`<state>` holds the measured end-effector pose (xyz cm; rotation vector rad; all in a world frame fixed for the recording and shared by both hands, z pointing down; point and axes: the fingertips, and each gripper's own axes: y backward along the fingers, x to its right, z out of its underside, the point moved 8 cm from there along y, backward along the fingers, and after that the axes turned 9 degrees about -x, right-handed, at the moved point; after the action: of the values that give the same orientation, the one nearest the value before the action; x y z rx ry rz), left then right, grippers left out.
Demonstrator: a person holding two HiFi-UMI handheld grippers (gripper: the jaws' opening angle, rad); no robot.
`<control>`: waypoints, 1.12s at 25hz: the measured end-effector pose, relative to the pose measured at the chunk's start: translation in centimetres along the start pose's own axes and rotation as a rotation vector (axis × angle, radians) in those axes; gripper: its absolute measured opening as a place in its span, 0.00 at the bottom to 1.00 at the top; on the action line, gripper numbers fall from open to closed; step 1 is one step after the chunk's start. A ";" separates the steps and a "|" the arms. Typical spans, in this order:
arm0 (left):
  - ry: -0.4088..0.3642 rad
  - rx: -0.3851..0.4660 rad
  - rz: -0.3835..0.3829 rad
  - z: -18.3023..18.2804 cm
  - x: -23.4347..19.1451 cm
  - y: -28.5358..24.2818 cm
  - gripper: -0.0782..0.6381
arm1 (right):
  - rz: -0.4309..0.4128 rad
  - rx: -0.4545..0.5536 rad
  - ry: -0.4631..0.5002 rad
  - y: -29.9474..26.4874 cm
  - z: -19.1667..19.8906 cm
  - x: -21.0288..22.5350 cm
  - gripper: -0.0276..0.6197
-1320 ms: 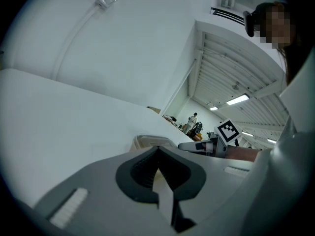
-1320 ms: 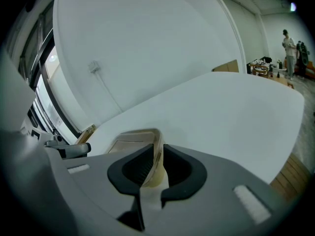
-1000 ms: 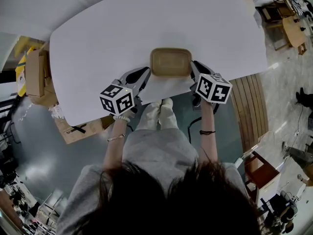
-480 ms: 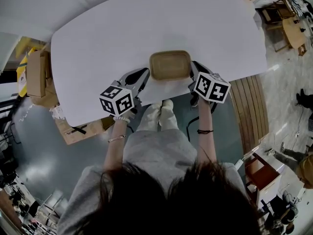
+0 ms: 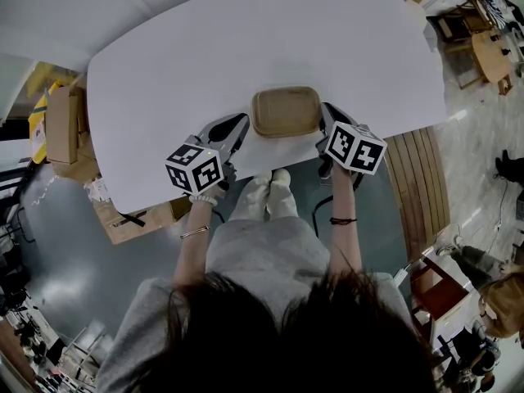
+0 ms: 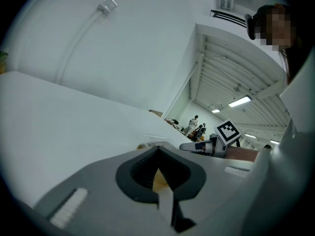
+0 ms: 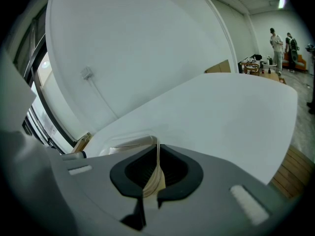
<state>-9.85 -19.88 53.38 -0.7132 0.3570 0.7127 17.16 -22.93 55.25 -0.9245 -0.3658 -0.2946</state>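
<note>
- Tray (image 5: 286, 111) has crept slightly nearer the person than a second ago; both grippers came with it.
- Left gripper (image 5: 240, 128): jaws clenched on the tray's left rim. Right gripper (image 5: 327, 119): jaws clenched on its right rim.
- Judged: the grasp at both ends is made; whether it is clear of the counter (image 5: 164, 64) cannot be told.
- Tray: tan, shallow, round-cornered, with a thin pale rim. It sits at the middle of the counter's near edge.
</note>
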 end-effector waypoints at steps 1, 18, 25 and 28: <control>-0.002 0.002 0.001 -0.1 0.0 0.0 0.10 | -0.002 0.004 0.000 0.1 -0.1 -0.1 0.09; -0.092 0.103 0.028 -5.0 1.5 2.7 0.10 | -0.074 0.124 0.080 4.8 -3.8 -2.4 0.09; -0.144 0.166 0.050 -7.4 4.0 4.4 0.10 | -0.113 0.212 0.137 8.6 -6.2 -3.3 0.09; -0.163 0.193 0.067 -8.2 4.9 5.0 0.10 | -0.130 0.240 0.159 9.8 -7.1 -3.6 0.09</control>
<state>-10.33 -20.64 42.64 -0.4595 0.2967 0.7826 19.08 -22.85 42.75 -0.6382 -0.3071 -0.4310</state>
